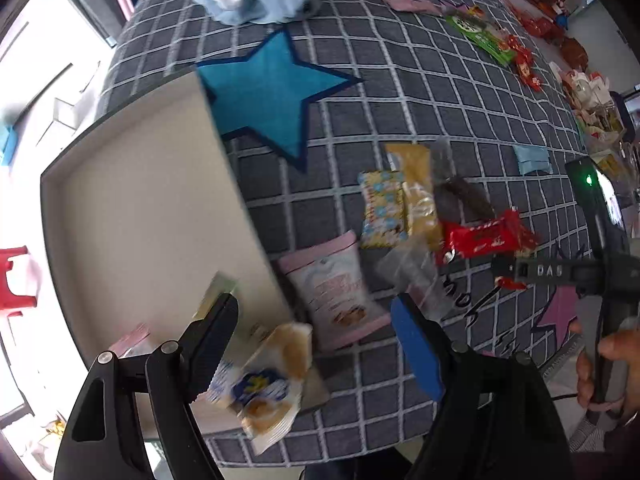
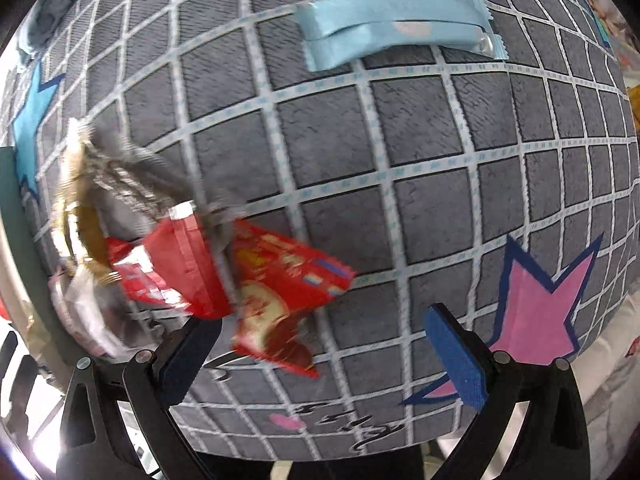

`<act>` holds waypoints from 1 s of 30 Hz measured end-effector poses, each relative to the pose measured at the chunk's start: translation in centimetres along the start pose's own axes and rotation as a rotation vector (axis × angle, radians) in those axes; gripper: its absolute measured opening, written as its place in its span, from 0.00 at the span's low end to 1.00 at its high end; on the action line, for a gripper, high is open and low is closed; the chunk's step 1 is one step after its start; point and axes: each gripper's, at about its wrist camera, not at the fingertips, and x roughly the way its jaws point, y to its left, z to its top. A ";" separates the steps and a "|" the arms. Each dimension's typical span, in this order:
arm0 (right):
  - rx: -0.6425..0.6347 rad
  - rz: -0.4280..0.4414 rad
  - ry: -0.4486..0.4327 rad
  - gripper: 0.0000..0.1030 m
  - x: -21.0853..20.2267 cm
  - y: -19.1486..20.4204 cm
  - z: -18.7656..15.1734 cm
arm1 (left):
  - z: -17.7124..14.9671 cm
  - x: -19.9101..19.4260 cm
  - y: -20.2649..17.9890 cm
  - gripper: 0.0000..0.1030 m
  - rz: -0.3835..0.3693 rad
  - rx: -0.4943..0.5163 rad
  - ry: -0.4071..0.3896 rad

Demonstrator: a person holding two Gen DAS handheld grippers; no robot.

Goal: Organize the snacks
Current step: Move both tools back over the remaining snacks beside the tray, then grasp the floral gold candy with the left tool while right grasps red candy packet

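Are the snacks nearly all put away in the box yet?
Not yet. The box holds only a few packets near its front corner. Both the left gripper and right gripper are open, holding nothing. A pile of snacks, a pink bag and a blue packet are on the cloth.

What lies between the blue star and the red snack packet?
In the left wrist view, yellow packets and a dark packet lie between the blue star and red packet.

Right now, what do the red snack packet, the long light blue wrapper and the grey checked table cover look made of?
Red snack packet: glossy plastic film, judging by its shiny creases. Long light blue wrapper: smooth satin-finish plastic film with crimped, serrated ends. Grey checked table cover: probably woven or plush fabric, matte with a visible fibrous grain.
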 end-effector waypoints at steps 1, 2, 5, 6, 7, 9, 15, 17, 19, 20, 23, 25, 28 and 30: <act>0.001 -0.005 -0.002 0.99 0.2 -0.5 0.1 | 0.5 0.3 -0.4 0.80 0.001 0.006 0.006; 0.007 0.002 -0.007 0.99 0.5 -0.6 0.2 | 1.1 0.6 -0.9 0.80 0.000 0.012 0.012; 0.009 0.004 -0.011 0.99 1.0 -2.4 0.1 | 2.7 1.9 -2.1 0.80 0.014 0.029 0.026; 0.006 0.004 -0.010 0.99 1.0 -2.9 0.1 | 3.3 2.4 -2.5 0.80 0.023 0.033 0.031; 0.001 0.004 -0.009 0.99 1.5 -3.8 0.1 | 3.9 2.9 -2.8 0.80 0.031 0.035 0.035; -0.011 0.001 -0.006 0.99 1.4 -5.1 0.3 | 4.8 3.8 -3.1 0.80 0.057 0.035 0.047; -0.016 0.004 -0.008 1.00 2.0 -5.7 0.4 | 6.4 6.3 -2.8 0.80 0.078 0.021 0.105; -0.013 0.005 -0.009 1.00 1.5 -4.6 0.1 | 6.6 6.9 -3.0 0.80 0.086 0.035 0.116; -0.015 0.002 -0.010 1.00 1.1 -3.7 -0.3 | 6.6 7.6 -3.2 0.80 0.110 0.043 0.127; -0.014 -0.001 -0.010 1.00 1.6 -2.1 -0.7 | 6.6 7.8 -3.4 0.81 0.104 0.038 0.125; -0.021 -0.005 -0.012 1.00 1.9 -1.6 -0.9 | 6.7 8.3 -2.8 0.81 0.080 0.003 0.126; -0.027 -0.007 -0.017 1.00 1.8 -1.7 -1.2 | 6.2 8.6 -2.3 0.81 0.069 -0.011 0.125; -0.034 -0.011 -0.028 1.00 1.8 -1.7 -1.6 | 6.2 9.0 -2.0 0.84 0.071 -0.025 0.123; -0.038 -0.013 -0.035 1.00 1.7 -1.5 -1.9 | 6.5 9.1 -1.8 0.84 0.071 -0.036 0.120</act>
